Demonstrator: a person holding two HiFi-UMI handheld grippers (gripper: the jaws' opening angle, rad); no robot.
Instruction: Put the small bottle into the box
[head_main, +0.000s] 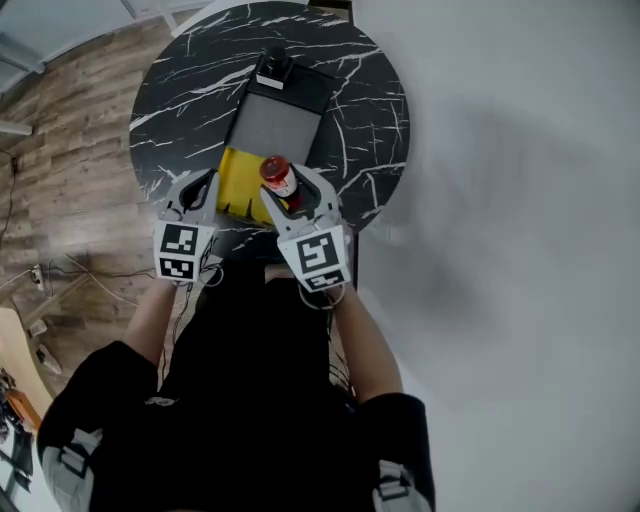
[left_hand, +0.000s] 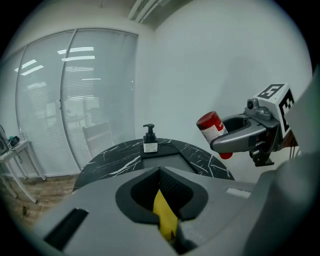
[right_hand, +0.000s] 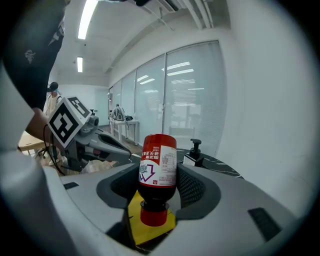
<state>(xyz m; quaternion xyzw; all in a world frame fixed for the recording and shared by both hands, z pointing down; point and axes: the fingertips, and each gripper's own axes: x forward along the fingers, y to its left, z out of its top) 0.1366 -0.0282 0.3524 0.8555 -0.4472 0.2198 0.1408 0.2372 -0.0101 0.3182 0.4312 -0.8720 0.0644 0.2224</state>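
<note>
Small bottle (head_main: 278, 176) in right gripper (head_main: 291, 190), over box flap (head_main: 238, 186)

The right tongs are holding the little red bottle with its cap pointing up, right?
No, the cap points down. The right tongs do hold the small red bottle, but it is upside down: its cap hangs below them, as the right gripper view shows.
</note>
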